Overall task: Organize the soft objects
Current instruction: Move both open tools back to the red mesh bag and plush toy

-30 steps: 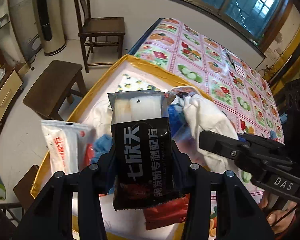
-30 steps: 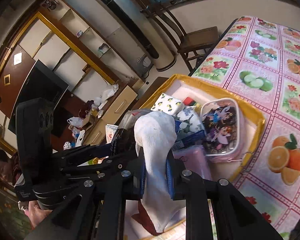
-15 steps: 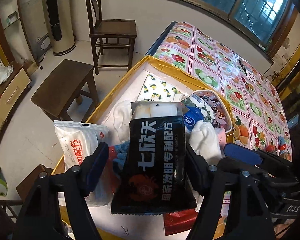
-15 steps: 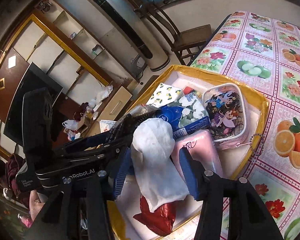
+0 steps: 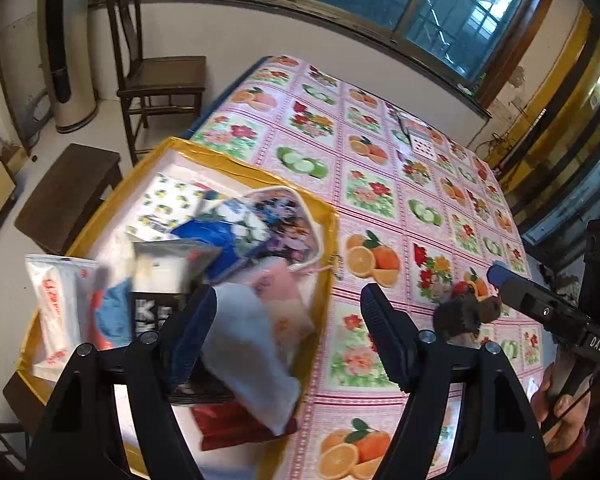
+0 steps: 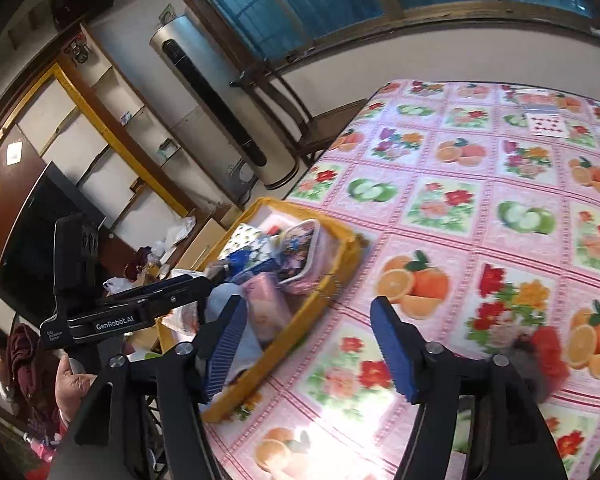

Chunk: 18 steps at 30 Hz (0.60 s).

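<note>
Both grippers, left (image 5: 288, 332) and right (image 6: 308, 344), have released, jaws now wide and empty; white cloth (image 5: 248, 356) lies in yellow-rimmed box (image 5: 332, 240) beside left jaw, heaped, likely to spill.

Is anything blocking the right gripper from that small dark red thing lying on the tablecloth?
Nothing visible. The right gripper is open and empty, and only bare tablecloth lies between it and the blurred dark red thing.
</note>
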Each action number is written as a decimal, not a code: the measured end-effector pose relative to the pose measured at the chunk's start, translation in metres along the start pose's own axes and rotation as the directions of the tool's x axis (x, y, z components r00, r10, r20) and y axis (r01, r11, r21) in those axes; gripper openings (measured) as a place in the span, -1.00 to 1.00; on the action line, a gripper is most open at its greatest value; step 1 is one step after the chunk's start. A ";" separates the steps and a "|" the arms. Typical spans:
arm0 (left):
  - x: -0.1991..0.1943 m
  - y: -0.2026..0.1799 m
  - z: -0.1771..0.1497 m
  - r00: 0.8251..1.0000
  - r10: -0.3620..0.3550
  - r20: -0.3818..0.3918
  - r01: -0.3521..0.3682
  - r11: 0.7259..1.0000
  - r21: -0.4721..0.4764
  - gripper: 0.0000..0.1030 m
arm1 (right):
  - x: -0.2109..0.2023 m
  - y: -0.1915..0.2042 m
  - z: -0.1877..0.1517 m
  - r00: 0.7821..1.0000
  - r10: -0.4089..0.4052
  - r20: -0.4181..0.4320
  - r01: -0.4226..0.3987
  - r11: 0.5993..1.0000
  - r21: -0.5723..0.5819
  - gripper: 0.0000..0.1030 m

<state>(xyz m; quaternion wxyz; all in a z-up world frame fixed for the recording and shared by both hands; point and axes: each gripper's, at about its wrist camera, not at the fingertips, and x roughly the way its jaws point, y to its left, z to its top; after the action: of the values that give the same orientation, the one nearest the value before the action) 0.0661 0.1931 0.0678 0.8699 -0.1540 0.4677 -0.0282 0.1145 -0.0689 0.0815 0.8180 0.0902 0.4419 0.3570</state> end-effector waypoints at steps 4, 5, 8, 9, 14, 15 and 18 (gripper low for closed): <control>0.028 -0.048 0.000 0.998 -0.040 -0.044 0.042 0.998 0.055 0.44 | -0.049 -0.060 -0.010 0.995 -0.097 0.022 0.095 0.993 0.064 0.50; 0.036 -0.059 -0.001 0.997 -0.048 -0.062 0.052 0.997 0.062 0.44 | -0.059 -0.075 -0.014 0.993 -0.116 0.023 0.114 0.990 0.084 0.50; 0.064 -0.093 -0.001 0.991 -0.070 -0.111 0.081 0.992 0.100 0.44 | -0.087 -0.120 -0.025 0.986 -0.160 0.040 0.152 0.976 0.156 0.50; 0.072 -0.101 -0.001 0.990 -0.071 -0.124 0.084 0.991 0.103 0.44 | -0.095 -0.132 -0.028 0.984 -0.170 0.046 0.159 0.972 0.175 0.50; 0.109 -0.142 0.000 0.976 -0.101 -0.195 0.128 0.983 0.134 0.44 | -0.108 -0.181 -0.039 0.970 -0.241 0.020 0.230 0.945 0.233 0.50; 0.115 -0.148 0.002 0.973 -0.104 -0.207 0.136 0.980 0.145 0.44 | -0.109 -0.187 -0.040 0.968 -0.250 0.020 0.239 0.943 0.232 0.50; 0.132 -0.161 0.007 0.965 -0.108 -0.239 0.147 0.978 0.149 0.44 | -0.112 -0.204 -0.045 0.958 -0.287 0.009 0.277 0.932 0.232 0.51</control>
<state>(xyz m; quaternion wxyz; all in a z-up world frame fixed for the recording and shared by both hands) 0.1610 0.0161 0.0127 0.8163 -0.1066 0.5500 -0.1406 0.1418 -0.2998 0.0342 0.8542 0.1270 0.4708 0.1805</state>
